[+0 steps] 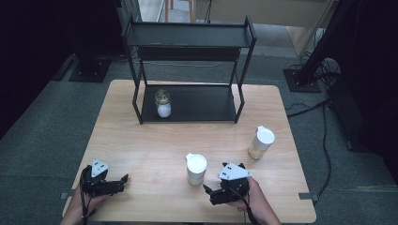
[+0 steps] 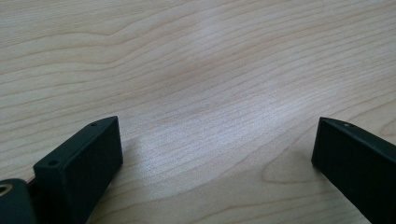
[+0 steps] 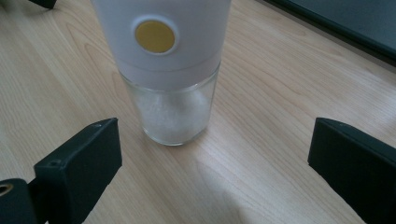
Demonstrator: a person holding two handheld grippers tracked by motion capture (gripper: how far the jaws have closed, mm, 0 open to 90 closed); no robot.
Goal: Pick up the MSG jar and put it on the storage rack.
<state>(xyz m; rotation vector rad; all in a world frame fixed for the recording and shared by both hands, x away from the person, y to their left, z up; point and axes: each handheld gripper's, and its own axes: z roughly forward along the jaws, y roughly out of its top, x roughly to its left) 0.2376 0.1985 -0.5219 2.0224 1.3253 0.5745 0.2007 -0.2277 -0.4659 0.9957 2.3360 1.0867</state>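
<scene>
A glass jar [image 1: 196, 168] with a tall white lid holds white grains and stands at the table's front middle. My right gripper [image 1: 209, 194] is just to its right and nearer the front edge, open. In the right gripper view the jar [image 3: 170, 79] stands upright just ahead of the wide-apart jaws of the right gripper [image 3: 214, 140], with a yellow dot on its lid. My left gripper [image 1: 123, 183] rests at the front left, open over bare wood. Its jaws also stand wide apart with nothing between them in the left gripper view [image 2: 215, 130].
A black two-level rack [image 1: 187, 40] stands at the table's back. A small jar [image 1: 163, 104] of white powder sits on its lower shelf [image 1: 202, 103]. Another white-lidded jar [image 1: 261, 143] with yellowish contents stands at the right. The wooden table [image 1: 141, 145] has rounded corners.
</scene>
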